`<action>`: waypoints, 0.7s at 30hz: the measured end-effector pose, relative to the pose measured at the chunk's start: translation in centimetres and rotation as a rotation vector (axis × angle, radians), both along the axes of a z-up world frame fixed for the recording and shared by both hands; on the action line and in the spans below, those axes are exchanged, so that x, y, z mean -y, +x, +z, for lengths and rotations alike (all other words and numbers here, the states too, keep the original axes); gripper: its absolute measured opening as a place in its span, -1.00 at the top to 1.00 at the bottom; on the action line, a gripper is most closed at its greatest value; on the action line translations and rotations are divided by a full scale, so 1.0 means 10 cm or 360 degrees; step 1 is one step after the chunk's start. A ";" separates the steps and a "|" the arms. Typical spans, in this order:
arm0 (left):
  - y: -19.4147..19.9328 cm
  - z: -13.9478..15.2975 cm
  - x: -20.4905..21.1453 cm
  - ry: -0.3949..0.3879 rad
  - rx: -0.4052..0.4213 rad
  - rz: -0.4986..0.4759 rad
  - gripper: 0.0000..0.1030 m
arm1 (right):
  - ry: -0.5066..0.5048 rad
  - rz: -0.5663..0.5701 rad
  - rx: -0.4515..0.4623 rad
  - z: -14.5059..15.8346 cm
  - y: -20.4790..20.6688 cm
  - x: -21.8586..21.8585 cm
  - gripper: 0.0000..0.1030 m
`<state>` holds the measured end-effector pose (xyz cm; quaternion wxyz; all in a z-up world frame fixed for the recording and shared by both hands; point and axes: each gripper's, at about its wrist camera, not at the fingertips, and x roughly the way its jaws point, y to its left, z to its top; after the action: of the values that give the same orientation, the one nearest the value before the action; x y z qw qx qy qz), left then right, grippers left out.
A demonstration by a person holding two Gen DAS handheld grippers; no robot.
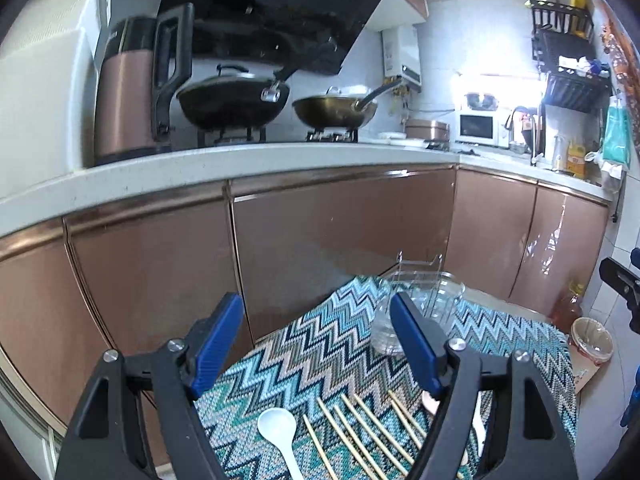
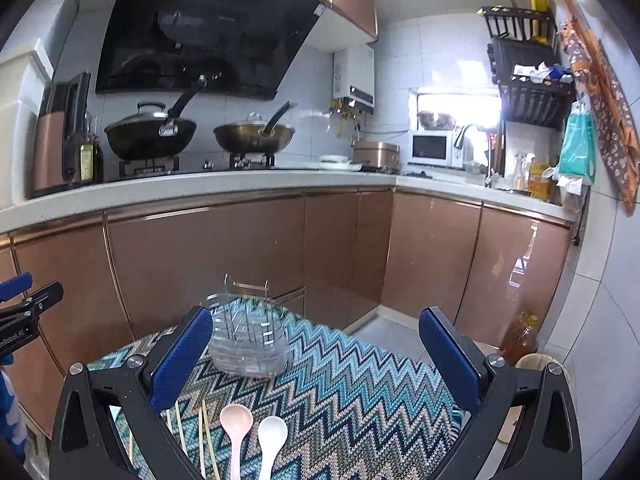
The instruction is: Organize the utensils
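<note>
A zigzag-patterned cloth [image 1: 320, 360] covers a small table. On it lie a white spoon [image 1: 278, 430], several wooden chopsticks [image 1: 360, 436] and a pink spoon [image 1: 430, 402] partly hidden by my left finger. A clear utensil holder with a wire frame [image 1: 420, 304] stands at the cloth's far side. My left gripper [image 1: 316, 316] is open and empty above the utensils. In the right wrist view my right gripper [image 2: 316, 332] is open and empty, above the pink spoon [image 2: 236, 428], a white spoon [image 2: 272, 440] and chopsticks [image 2: 206, 440], facing the holder [image 2: 248, 344].
Copper-coloured cabinets [image 2: 240, 248] and a white countertop [image 2: 200, 192] stand just behind the table. Two woks [image 2: 152, 132] sit on the stove. An oil bottle [image 2: 520, 336] and a bin [image 2: 540, 364] stand on the floor at right.
</note>
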<state>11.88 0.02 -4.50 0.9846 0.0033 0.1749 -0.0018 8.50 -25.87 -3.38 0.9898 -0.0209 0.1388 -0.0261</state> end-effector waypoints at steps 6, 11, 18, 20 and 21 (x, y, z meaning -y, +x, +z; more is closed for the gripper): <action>0.17 -0.21 -0.06 -0.0020 -0.0116 0.0001 -0.45 | -0.0011 0.0050 -0.0101 -0.18 0.17 -0.02 -1.00; 0.37 -0.42 -0.14 -0.0104 -0.0275 -0.0053 -0.45 | -0.0016 0.0113 -0.0203 -0.33 0.32 -0.01 -0.94; 0.65 -0.77 -0.37 -0.0232 -0.0493 -0.0042 -0.44 | 0.0022 0.0196 -0.0390 -0.63 0.59 0.04 -0.55; 0.71 -0.89 -0.45 -0.0273 -0.0555 -0.0033 -0.44 | 0.0043 0.0225 -0.0447 -0.73 0.68 0.05 -0.43; 0.74 -0.96 -0.50 -0.0292 -0.0586 -0.0022 -0.43 | 0.0062 0.0248 -0.0484 -0.79 0.74 0.07 -0.39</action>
<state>19.28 4.98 -14.09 0.9321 -0.0855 0.3512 -0.0251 15.89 -26.53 -11.26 0.9566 -0.0163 0.2853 0.0569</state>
